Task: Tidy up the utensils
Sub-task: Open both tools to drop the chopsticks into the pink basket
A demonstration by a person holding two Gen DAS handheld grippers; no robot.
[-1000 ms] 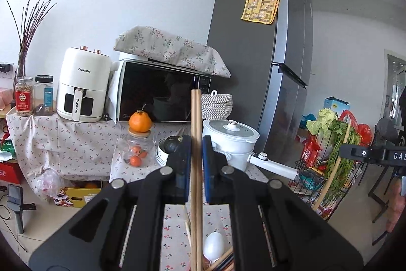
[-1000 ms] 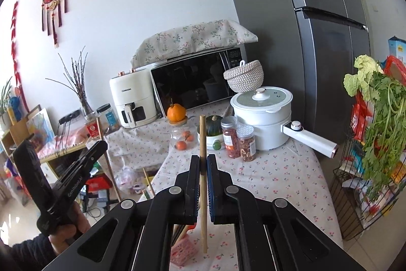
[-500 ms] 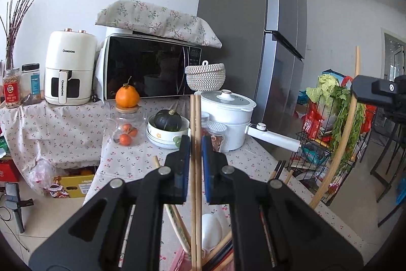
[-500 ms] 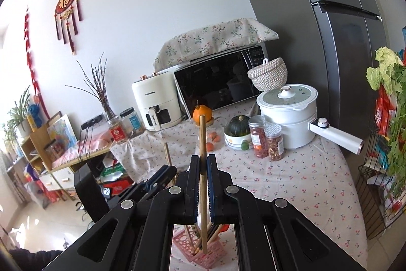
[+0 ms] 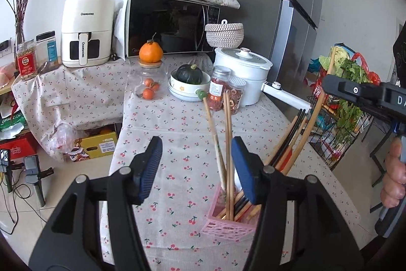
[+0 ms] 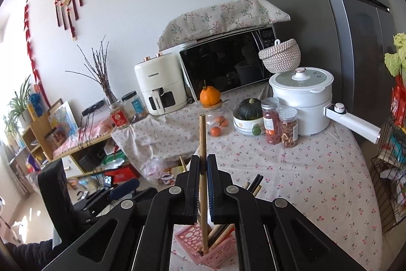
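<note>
A pink mesh basket stands on the cherry-print tablecloth and holds several wooden and dark chopsticks. My left gripper hovers over it with its jaws opening. A pair of wooden chopsticks stands in the basket between the jaws, close to the right pad, and is not pinched. My right gripper is shut on a single wooden chopstick whose lower end reaches into the basket. The left wrist view shows that gripper at the right with its chopstick slanting down.
Behind the basket stand two spice jars, a bowl with a green squash, a glass jar of oranges and a white electric pot. Microwave, air fryer and fridge line the back. A wire rack of greens stands right.
My left gripper has opened and let go of the chopstick pair, which now stands in the basket. Both grippers tipped downward, and the right one lowered its chopstick into the basket.
</note>
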